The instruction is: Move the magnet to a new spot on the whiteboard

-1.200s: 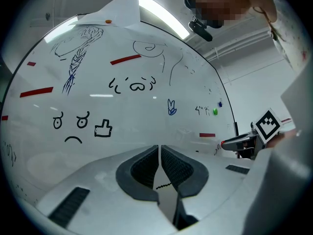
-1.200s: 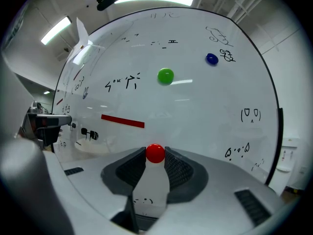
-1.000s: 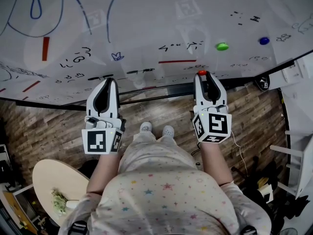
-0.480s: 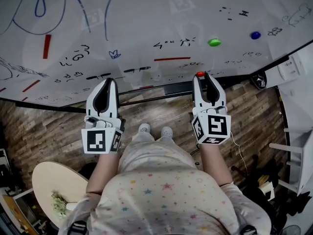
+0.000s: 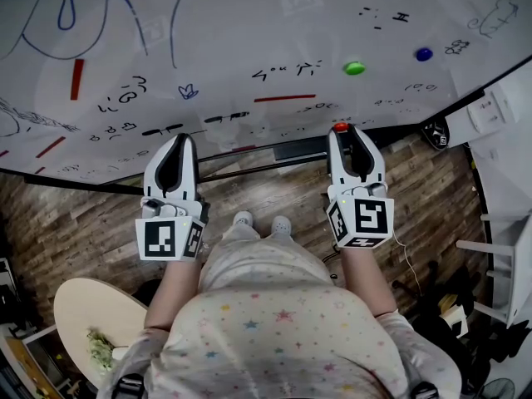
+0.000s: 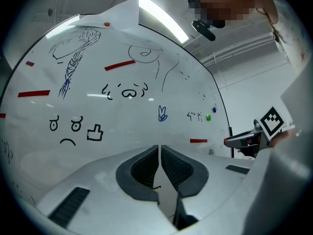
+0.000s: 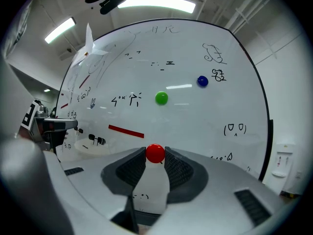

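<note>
Between the right gripper's (image 5: 347, 133) jaw tips, the red magnet (image 7: 155, 153) was clamped near the whiteboard's (image 5: 249, 48) lower edge, at 7 o'clock from the green magnet (image 5: 355, 67). The left gripper (image 5: 179, 146) was closed and empty.

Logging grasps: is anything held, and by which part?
Right gripper pinches the red magnet by its sides, between its fingers. Left gripper is shut on nothing.

Bright ceiling strip lights (image 7: 155, 3), whiteboard (image 5: 249, 40) glare, fisheye-warped dark edges
</note>
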`<state>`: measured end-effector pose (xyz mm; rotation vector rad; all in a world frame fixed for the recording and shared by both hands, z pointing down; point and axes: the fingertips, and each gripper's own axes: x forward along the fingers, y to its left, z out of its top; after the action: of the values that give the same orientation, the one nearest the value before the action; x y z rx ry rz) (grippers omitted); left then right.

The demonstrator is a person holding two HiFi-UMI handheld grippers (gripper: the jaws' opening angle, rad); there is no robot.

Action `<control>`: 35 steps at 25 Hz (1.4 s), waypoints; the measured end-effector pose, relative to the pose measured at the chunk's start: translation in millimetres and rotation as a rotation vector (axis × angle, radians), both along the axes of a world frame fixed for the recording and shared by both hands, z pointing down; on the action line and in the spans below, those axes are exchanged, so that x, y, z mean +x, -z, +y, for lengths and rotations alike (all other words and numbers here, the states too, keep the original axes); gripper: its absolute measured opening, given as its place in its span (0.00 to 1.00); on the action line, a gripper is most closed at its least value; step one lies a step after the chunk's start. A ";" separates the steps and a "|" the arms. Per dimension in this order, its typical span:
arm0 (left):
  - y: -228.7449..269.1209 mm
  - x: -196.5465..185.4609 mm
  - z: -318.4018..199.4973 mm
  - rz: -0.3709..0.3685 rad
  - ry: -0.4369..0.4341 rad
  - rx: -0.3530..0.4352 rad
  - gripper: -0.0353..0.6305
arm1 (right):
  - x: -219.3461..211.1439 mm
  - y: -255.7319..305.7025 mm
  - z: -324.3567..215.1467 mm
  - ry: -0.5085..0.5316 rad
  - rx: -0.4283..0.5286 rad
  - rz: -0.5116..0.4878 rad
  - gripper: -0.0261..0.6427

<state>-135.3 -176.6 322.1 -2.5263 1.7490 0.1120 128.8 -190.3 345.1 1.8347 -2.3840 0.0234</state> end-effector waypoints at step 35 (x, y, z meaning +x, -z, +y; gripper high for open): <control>-7.7 -8.1 -3.6 0.015 0.011 -0.021 0.09 | -8.2 5.1 -4.5 0.036 0.015 -0.001 0.22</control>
<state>-143.4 -180.2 329.8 -2.5365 1.7790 0.1131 120.6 -194.8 340.0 1.7982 -2.4238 0.0024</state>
